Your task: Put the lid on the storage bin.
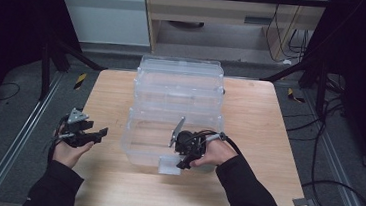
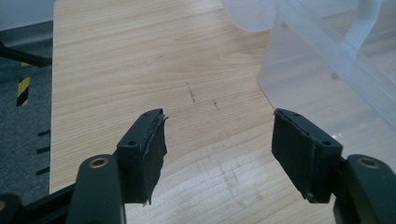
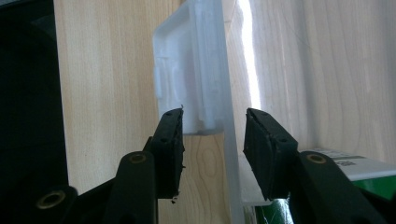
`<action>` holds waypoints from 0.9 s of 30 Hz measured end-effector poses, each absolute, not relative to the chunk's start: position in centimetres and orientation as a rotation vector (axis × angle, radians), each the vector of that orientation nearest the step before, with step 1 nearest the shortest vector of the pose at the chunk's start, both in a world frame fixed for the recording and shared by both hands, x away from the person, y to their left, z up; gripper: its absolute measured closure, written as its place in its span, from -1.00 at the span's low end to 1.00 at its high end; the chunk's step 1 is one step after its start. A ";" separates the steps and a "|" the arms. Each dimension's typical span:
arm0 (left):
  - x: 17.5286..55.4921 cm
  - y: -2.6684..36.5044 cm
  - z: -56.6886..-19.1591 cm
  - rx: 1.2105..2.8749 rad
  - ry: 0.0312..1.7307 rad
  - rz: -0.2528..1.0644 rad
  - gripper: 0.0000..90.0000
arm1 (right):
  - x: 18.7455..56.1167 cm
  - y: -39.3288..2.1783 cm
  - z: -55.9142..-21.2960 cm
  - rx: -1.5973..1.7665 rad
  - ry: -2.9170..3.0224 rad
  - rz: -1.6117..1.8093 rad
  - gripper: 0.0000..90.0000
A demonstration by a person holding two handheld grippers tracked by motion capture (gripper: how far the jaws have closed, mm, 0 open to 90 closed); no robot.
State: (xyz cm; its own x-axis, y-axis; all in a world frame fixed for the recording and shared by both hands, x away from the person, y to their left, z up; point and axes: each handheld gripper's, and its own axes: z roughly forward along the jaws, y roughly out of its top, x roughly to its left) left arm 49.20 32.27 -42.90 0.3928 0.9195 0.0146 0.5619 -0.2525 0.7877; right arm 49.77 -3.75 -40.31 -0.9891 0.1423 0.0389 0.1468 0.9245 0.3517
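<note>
At the near front wall of the clear box (image 1: 142, 149), the right gripper (image 1: 184, 162) is placed over the rim, pointing down. One jaw is outside, next to the white latch (image 3: 187, 88), and the other jaw is inside the box. The wall and latch stand between the jaws; the outer pad seems to touch the latch, but the inner pad is apart from the wall, so nothing is pinched. The box stands in the middle of the table (image 1: 258, 139). To its left the left gripper (image 2: 219, 140) hovers with jaws spread wide, holding nothing, the box just beside it.
</note>
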 end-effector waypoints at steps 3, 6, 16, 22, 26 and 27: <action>49.1 32.2 -42.6 1.934 1.261 0.635 -0.23 | 49.8 -3.7 -40.5 -0.236 -3.066 -0.531 0.32; 49.1 32.2 -42.2 1.937 1.241 0.642 -0.23 | 49.8 -3.7 -40.6 -0.244 -3.050 -0.528 0.39; 49.4 32.3 -39.7 1.937 1.164 0.649 -0.22 | 50.0 -3.7 -40.6 -0.261 -3.037 -0.513 0.39; 49.7 31.5 -37.8 1.980 1.051 0.632 -0.22 | 49.9 -3.6 -40.6 -0.268 -3.047 -0.505 0.39; 50.2 30.7 -36.7 2.027 0.981 0.636 -0.21 | 50.0 -3.6 -40.6 -0.262 -3.038 -0.499 0.39; 50.3 30.5 -36.4 2.039 0.965 0.636 -0.21 | 49.9 -3.6 -40.6 -0.268 -3.040 -0.504 0.39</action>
State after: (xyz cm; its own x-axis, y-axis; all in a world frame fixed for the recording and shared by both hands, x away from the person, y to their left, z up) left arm 50.34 30.53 -36.42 0.5869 0.8026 0.1064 0.4139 -0.4104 0.8126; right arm 49.95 -3.59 -40.59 -0.9839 0.1620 0.0760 0.1779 0.9320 0.3157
